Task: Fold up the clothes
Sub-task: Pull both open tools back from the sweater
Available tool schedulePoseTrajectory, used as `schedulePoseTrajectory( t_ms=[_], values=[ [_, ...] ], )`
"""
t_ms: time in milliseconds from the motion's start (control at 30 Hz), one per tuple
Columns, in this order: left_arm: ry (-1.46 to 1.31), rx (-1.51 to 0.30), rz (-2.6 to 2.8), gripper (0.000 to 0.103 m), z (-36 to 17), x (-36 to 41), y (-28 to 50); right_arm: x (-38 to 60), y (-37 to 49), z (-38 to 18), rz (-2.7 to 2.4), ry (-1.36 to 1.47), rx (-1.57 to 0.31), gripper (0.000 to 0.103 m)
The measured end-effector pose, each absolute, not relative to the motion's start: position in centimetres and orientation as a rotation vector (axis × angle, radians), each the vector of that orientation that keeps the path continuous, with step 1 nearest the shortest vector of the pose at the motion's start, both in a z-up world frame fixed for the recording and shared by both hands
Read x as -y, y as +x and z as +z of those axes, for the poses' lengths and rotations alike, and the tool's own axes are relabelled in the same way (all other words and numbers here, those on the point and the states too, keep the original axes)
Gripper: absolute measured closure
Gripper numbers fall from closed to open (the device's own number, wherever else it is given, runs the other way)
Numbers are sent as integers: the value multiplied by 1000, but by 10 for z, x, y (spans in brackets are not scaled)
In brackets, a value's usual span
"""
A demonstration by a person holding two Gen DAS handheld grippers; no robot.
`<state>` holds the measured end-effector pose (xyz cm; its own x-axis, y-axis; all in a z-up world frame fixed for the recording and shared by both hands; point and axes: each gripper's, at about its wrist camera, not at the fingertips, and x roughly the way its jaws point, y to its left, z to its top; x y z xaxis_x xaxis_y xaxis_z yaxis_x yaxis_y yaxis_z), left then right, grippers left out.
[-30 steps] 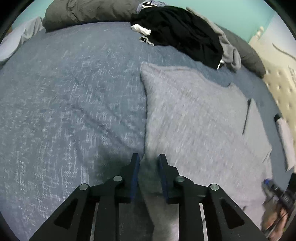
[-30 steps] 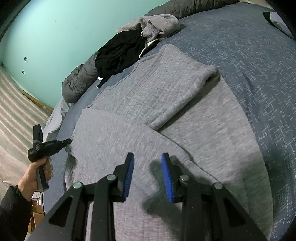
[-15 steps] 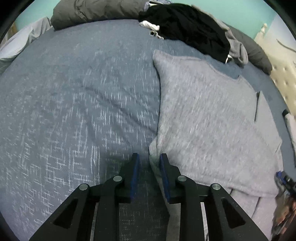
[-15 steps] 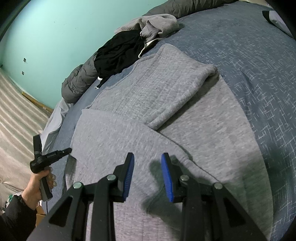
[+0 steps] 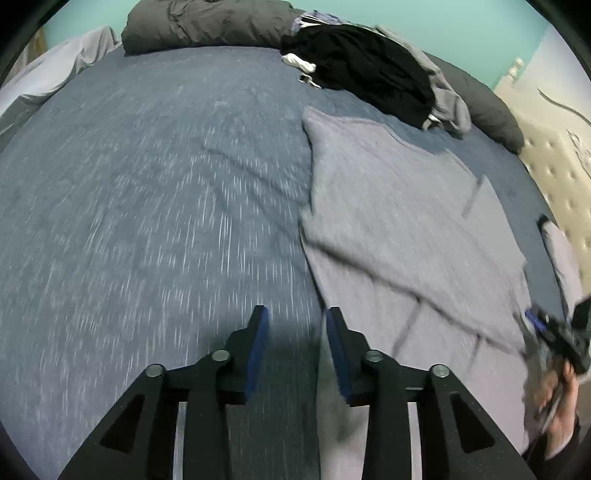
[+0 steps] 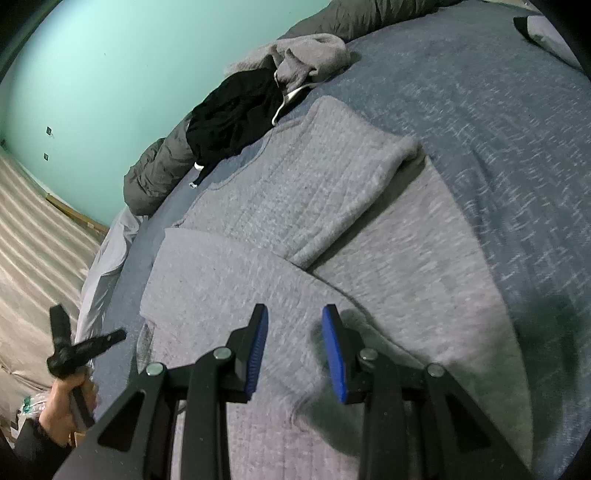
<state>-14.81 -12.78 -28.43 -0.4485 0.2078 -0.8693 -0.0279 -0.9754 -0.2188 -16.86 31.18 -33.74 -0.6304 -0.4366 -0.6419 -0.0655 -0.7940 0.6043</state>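
Blue-grey bedspread [image 5: 155,192], dark grey duvet [image 5: 207,22] bunched against a teal wall [image 6: 110,74].

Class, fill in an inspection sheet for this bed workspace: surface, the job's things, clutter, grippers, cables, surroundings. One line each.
Surface: blue bedspread, lightly creased.
Job's things: grey sweatshirt lies flat on the bedspread, both sleeves folded in over the body.
Clutter: black garment and grey hoodie heaped at the far edge; dark grey duvet bunched behind them.
Grippers: left gripper above the sweatshirt's edge, jaws opening, nothing between them; right gripper above the sweatshirt, jaws apart, holding nothing.
Cables: nothing seen.
Surroundings: turquoise wall, striped floor.
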Motion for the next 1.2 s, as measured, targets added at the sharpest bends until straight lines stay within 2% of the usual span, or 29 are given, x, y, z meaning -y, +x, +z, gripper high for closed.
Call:
schedulePoseTrajectory(
  t_ms=[100, 133, 167, 233, 333, 467, 667, 967, 1200],
  values=[
    [-1576, 243, 2509, 65, -277, 128, -113, -318, -157, -329, -2492, 1220, 911, 73],
    [-1581, 239, 2496, 63, -276, 128, -103, -321, -152, -325, -2497, 1217, 919, 70],
    [-1587, 237, 2483, 62, -274, 130, -92, -324, -147, -320, -2508, 1214, 926, 58],
    [-1594, 242, 2461, 58, -271, 134, -68, -332, -138, -310, -2508, 1224, 931, 50],
    [-1615, 257, 2432, 50, -274, 138, -45, -342, -125, -296, -2501, 1260, 909, 50],
    [-1626, 322, 2404, 48, -278, 146, -13, -349, -102, -284, -2466, 1409, 755, 44],
    [-1666, 372, 2351, 44, -291, 147, 22, -362, -53, -296, -2385, 1632, 595, 43],
    [-1689, 391, 2320, 43, -298, 143, 45, -381, -5, -315, -2363, 1703, 705, 43],
    [-1658, 369, 2402, 40, -293, 140, 47, -377, -34, -297, -2414, 1556, 819, 43]
  ],
)
